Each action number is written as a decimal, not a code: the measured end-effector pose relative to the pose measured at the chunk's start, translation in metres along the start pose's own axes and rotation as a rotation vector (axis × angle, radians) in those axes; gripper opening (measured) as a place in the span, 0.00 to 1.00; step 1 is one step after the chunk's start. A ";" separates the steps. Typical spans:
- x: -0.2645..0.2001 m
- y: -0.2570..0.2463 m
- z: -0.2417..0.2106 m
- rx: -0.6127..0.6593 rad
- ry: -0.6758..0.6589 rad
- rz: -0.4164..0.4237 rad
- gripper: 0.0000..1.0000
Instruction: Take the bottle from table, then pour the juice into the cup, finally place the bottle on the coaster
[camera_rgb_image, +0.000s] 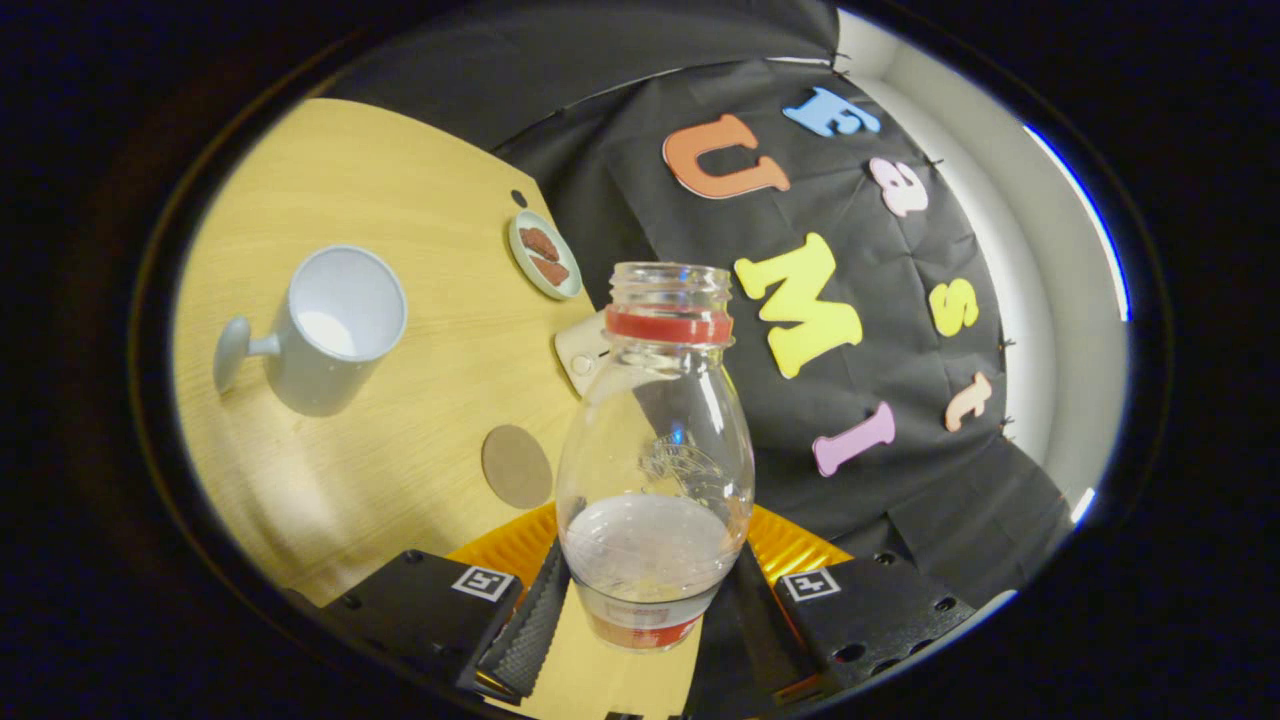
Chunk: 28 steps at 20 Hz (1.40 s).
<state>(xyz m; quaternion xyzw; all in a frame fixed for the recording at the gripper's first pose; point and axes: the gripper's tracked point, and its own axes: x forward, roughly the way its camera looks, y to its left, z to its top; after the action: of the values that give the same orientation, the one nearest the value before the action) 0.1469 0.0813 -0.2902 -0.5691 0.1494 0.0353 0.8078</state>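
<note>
I have the bottle (655, 450) standing between the two fingers of my claw (640, 610), both pressed on its lower part, its open mouth pointing to twelve o'clock. Some liquid sits in its bottom. Beyond the fingers, at about ten o'clock, the cup (335, 330) rests on the tabletop (420, 200), handle turned away from the bottle. The coaster (516, 466) lies flat just beside the bottle at nine o'clock, between cup and claw. A small dish (545, 255) sits at eleven o'clock, near the tabletop's far edge.
</note>
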 end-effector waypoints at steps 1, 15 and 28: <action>0.002 0.000 0.004 -0.034 -0.008 -0.010 0.82; 0.012 0.016 0.019 -0.379 0.065 -0.075 0.82; 0.012 0.011 0.029 -0.546 0.093 -0.124 0.82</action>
<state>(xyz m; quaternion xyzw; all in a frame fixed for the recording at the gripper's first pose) 0.1617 0.1106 -0.2952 -0.7748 0.1359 -0.0015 0.6175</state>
